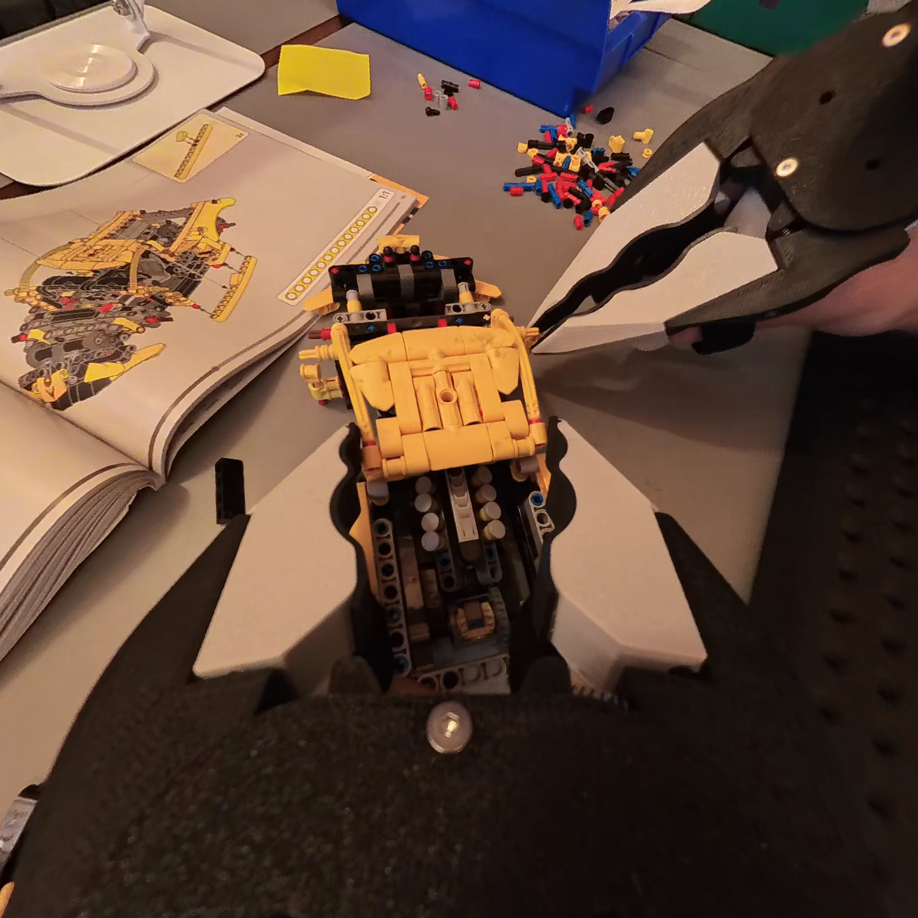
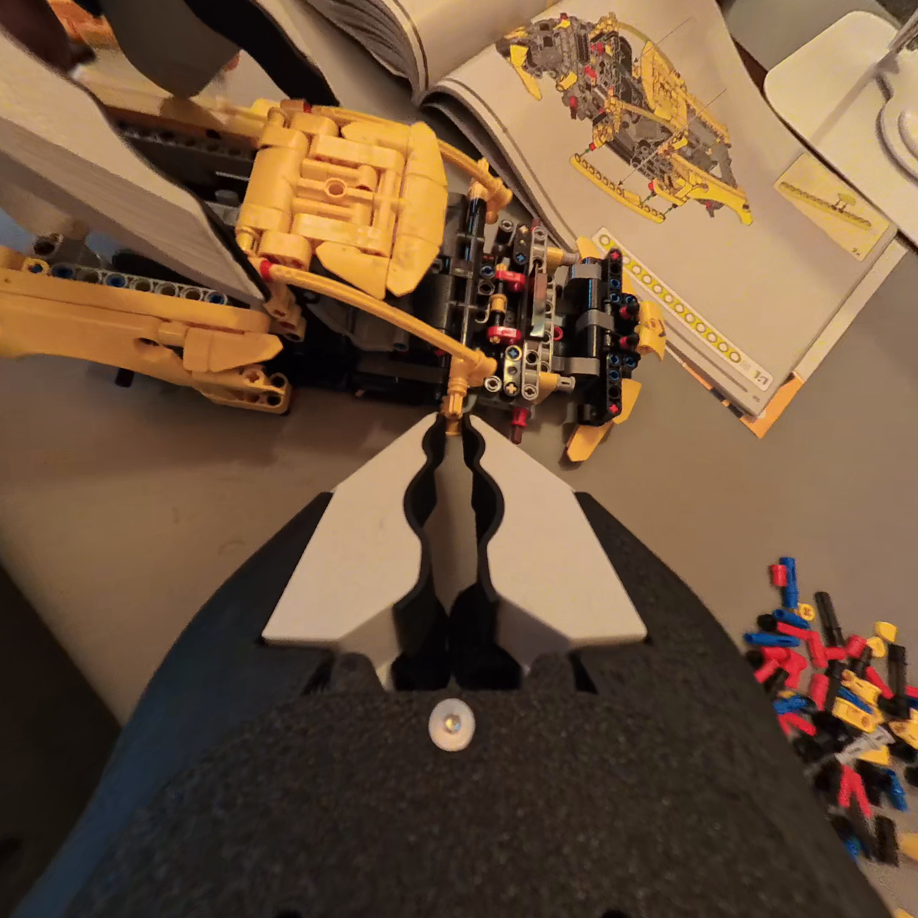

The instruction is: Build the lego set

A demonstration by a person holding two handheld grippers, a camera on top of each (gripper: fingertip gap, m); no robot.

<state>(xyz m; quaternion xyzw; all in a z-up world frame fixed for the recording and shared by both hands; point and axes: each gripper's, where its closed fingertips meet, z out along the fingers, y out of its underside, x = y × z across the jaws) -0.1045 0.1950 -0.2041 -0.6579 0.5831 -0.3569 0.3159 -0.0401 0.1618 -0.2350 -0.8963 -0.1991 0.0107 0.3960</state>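
One lego model (image 1: 437, 447), partly built. One instruction book (image 1: 149, 308), open. Two tongs: left (image 1: 449, 437), right (image 2: 453, 420). One blue bin (image 1: 497, 39). One yellow paper sheet (image 1: 323, 69). Two clusters of loose pins: large (image 1: 576, 169), small (image 1: 444, 94); pieces too many to count.

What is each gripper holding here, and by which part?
Left gripper clamps the yellow-and-black lego vehicle model around its body sides. Right gripper pinches the small yellow connector at its curved hose's end.

A blue bin (image 1: 501, 44) is sitting at the far edge of the grey tabletop (image 1: 447, 154), a yellow paper (image 1: 323, 69) lying near it, a white tray (image 1: 99, 94) resting farther left.
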